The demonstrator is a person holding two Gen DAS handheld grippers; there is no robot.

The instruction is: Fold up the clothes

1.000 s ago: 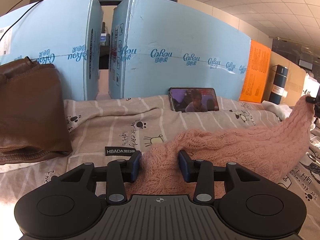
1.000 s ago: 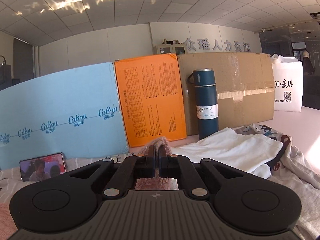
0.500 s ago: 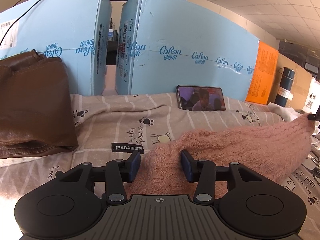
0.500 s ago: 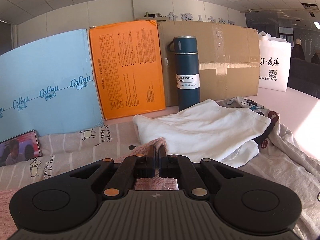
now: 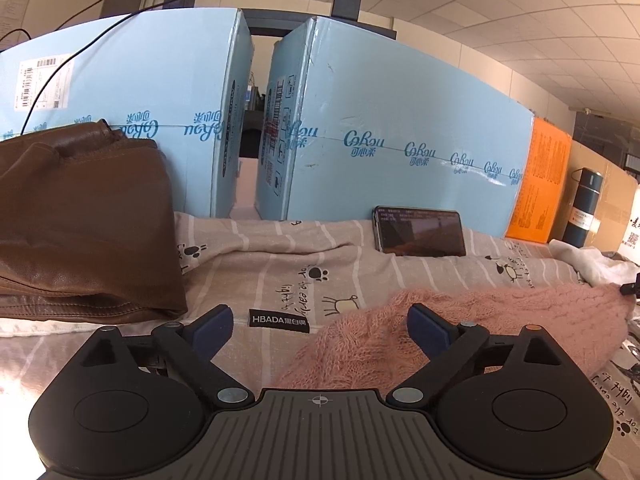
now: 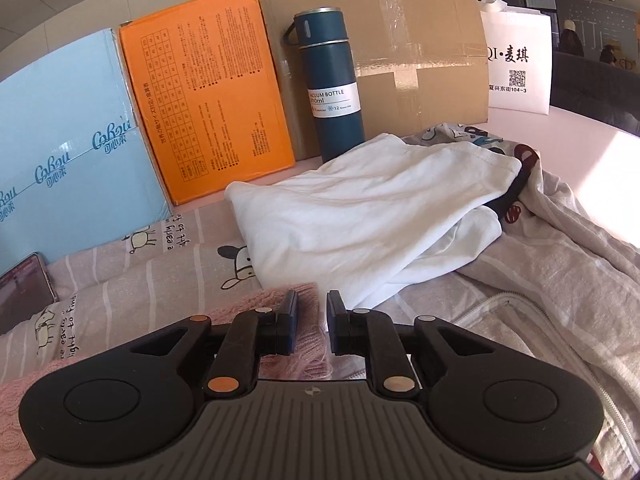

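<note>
A pink knitted sweater (image 5: 460, 320) lies on the printed bedsheet (image 5: 280, 264); it also shows in the right wrist view (image 6: 256, 300). My left gripper (image 5: 318, 326) is wide open, low over the sweater's left end, with the knit lying loose between the fingers. My right gripper (image 6: 311, 314) is open by a small gap, its fingers on either side of the sweater's right edge, which rests on the sheet. The right gripper's tip shows at the far right of the left wrist view (image 5: 630, 288).
A brown leather jacket (image 5: 80, 224) lies at the left. A phone (image 5: 420, 236) leans on blue boxes (image 5: 400, 136). A white folded garment (image 6: 372, 216), a blue vacuum bottle (image 6: 332, 84), an orange box (image 6: 208, 104), a cardboard box (image 6: 420, 52) and a grey zipped garment (image 6: 540, 300) are at the right.
Both grippers lowered the sweater onto the sheet. The left gripper opened wide and let go; the right gripper opened slightly, releasing the sweater's edge.
</note>
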